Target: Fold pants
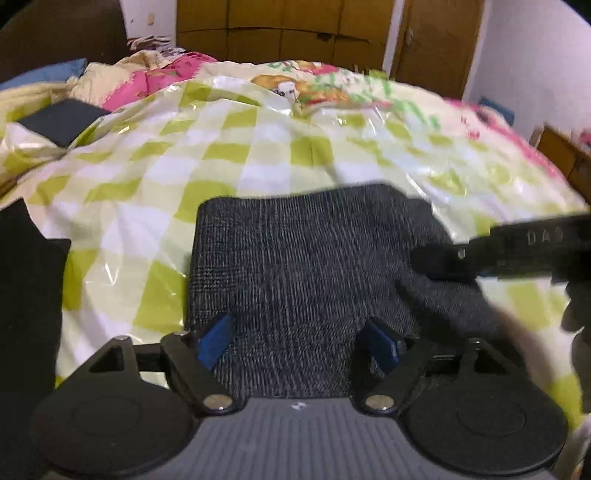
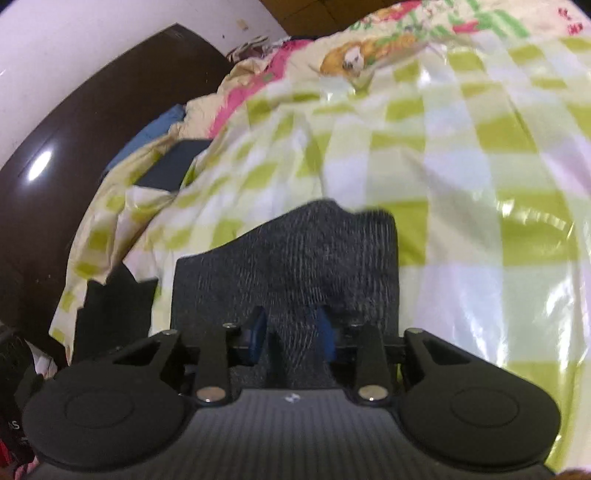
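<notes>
- The folded dark grey pants lie flat on the green-and-white checked bed cover.
- The left hand-held gripper hovers over their near edge, jaws wide, pads clear of the cloth.
- The right hand-held gripper stands narrow, with a ridge of the pants' cloth between its blue pads; whether they pinch it cannot be told.
- Another folded dark garment lies far left.

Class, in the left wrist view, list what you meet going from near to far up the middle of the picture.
Left gripper → grey folded pants → green-and-white checked plastic sheet → cartoon print → wooden wardrobe.
</notes>
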The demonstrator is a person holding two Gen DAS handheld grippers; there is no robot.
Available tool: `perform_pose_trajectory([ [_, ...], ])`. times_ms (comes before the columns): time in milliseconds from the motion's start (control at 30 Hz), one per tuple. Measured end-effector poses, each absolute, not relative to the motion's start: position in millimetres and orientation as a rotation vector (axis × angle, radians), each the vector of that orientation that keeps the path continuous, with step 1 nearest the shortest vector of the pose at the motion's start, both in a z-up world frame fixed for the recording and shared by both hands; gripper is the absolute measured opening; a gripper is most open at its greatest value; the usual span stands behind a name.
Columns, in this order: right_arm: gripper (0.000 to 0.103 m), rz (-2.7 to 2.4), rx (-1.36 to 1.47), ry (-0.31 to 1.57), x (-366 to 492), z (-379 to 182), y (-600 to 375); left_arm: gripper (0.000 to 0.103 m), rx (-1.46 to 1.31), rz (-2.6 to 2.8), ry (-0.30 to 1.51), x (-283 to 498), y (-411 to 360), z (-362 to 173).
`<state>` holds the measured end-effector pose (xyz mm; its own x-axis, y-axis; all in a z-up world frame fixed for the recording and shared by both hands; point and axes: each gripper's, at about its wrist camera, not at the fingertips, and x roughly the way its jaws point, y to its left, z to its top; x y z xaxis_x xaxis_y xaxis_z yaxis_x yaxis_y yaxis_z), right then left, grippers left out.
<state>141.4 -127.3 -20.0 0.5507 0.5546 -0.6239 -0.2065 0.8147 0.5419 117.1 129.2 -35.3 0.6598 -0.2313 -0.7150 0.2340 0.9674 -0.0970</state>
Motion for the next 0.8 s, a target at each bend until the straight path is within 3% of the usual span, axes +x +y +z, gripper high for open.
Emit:
perform_pose_trajectory([
  [233, 0.039, 0.449, 0.349, 0.829, 120, 9, -123, 0.095, -0.070, -0.255, 0.803, 113, 134, -18],
  [267, 0.047, 0.441, 0.318, 0.830, 116, 8, -120, 0.095, -0.067, -0.252, 0.807, 112, 134, -20],
  [300, 0.048, 0.431, 0.294, 0.839, 114, 4, -116, 0.096, -0.059, -0.245, 0.815, 112, 132, -23],
  [533, 0.049, 0.417, 0.325, 0.845, 112, 4, -118, 0.100, -0.117, -0.240, 0.827, 110, 131, -24],
  [800, 0.060, 0.395, 0.308, 0.844, 103, 11, -117, 0.103, -0.125, -0.228, 0.865, 121, 120, -29],
])
